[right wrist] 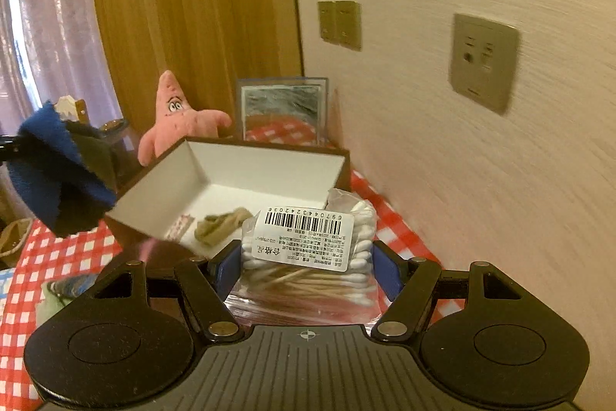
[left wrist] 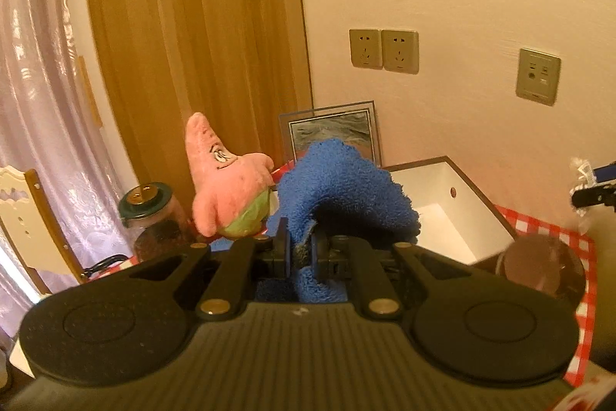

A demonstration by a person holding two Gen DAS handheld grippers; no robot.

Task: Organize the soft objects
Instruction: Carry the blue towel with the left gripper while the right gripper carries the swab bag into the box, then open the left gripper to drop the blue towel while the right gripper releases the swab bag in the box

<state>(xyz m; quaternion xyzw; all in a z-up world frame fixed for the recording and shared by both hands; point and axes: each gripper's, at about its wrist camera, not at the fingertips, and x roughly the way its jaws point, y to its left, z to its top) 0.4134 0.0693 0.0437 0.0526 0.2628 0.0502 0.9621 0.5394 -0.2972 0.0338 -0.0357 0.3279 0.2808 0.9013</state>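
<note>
1. While I held both loads aloft, the open box (right wrist: 269, 176) on the checkered bench (right wrist: 57, 257) awaited them.
2. My left gripper (left wrist: 300, 249) had its jaws clamped on the blue towel (left wrist: 338, 180); lowering it boxward seemed next.
3. My right gripper (right wrist: 304, 268) had its jaws pinching the cotton-swab bag (right wrist: 308, 257) just before the box.

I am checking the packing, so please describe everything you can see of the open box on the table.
The box is rectangular, open at the top, dark brown outside and plain white inside, apparently cardboard. It stands on the red checked tablecloth near the wall. Inside lie a crumpled tan cloth and a small printed item. The pink star toy stands behind it. The right gripper holds a bag of cotton swabs at its near edge.
</note>
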